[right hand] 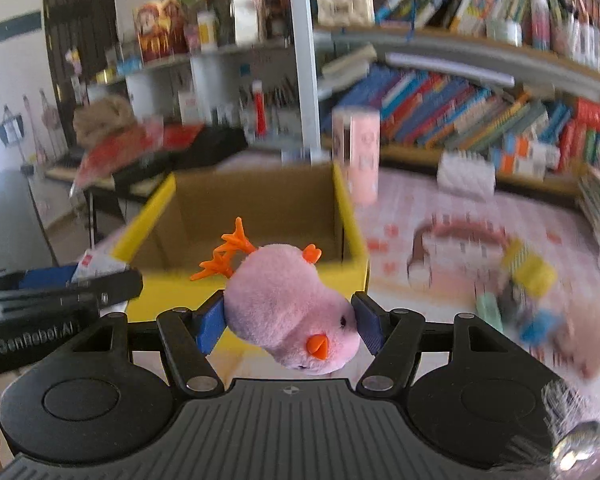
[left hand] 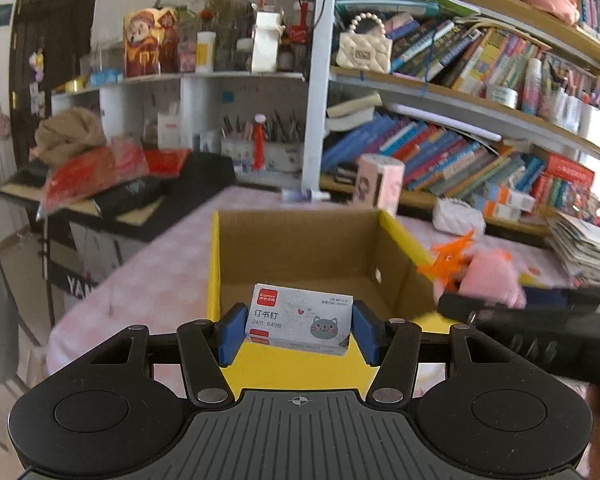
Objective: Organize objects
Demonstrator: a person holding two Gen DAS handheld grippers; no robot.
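Yellow box point(left hand: 216, 264) below, we're gripping staples point(left hand: 298, 318) in left gripper point(left hand: 298, 330), pink chick point(right hand: 290, 312) in right gripper point(right hand: 290, 322), both poised for dropping in.

Your staple box point(left hand: 299, 319), grey with a cat face, hangs at the yellow carton's point(left hand: 300, 368) near rim; your pink plush chick point(right hand: 290, 312) is upside down beside it.

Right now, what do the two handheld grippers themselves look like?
Both match: the left gripper and right gripper have blue rectangular finger pads on black linkage arms with silver pivot pins, two round black housings and a ribbed grey centre plate bearing a crosshair mark. White "GenRobot.AI" lettering shows on the left one's side.
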